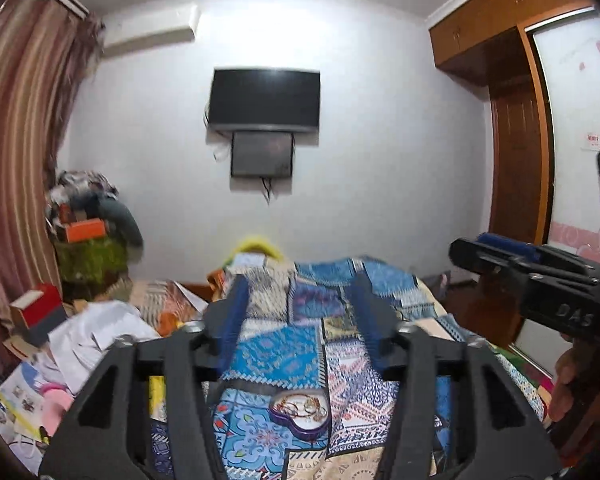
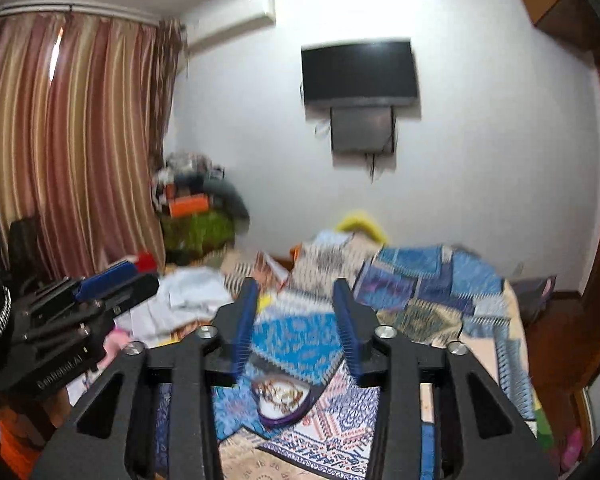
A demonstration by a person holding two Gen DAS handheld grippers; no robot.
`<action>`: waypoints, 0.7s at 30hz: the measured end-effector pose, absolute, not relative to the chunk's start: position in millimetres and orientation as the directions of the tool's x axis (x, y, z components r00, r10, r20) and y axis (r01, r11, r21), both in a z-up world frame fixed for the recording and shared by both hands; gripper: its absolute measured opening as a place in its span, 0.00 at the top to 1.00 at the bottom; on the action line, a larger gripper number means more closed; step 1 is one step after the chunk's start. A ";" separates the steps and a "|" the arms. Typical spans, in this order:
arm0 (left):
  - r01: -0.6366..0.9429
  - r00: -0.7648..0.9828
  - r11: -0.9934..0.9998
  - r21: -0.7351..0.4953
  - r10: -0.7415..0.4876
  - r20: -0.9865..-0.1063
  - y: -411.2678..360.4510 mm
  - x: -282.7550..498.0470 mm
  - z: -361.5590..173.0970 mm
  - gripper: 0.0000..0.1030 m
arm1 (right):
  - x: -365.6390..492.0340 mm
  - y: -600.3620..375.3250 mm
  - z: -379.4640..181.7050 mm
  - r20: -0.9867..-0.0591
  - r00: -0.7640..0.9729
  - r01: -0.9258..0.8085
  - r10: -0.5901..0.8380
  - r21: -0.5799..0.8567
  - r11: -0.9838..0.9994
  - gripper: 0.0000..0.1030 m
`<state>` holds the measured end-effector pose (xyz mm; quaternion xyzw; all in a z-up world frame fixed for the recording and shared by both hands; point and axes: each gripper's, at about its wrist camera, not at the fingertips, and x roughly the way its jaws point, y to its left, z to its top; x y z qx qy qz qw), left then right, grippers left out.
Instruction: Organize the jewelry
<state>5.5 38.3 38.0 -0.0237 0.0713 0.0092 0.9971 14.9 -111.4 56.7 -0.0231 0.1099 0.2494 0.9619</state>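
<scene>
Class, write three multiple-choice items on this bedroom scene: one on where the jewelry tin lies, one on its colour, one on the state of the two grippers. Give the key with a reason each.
1. Where does the heart-shaped tin lie?
A. on the patchwork bedspread
B. on the wall under the television
C. inside the wardrobe

2. What colour is the tin's rim?
A. orange
B. purple
C. yellow

3. How are the left gripper and right gripper?
A. both clamp the tin
B. one holds a chain
C. both open, empty

Key: 1 A, the tin rests on the patterned spread below both grippers. 2 B, a purple edge rings its pale inside. 3 C, only bedspread shows between each pair of fingers.
</scene>
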 end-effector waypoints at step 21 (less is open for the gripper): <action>-0.073 0.991 0.995 -0.075 0.064 -0.120 35.9 -31.0 39.2 0.01 | -21.3 -119.7 58.0 -0.124 0.926 -0.359 0.357 0.002 0.933 0.01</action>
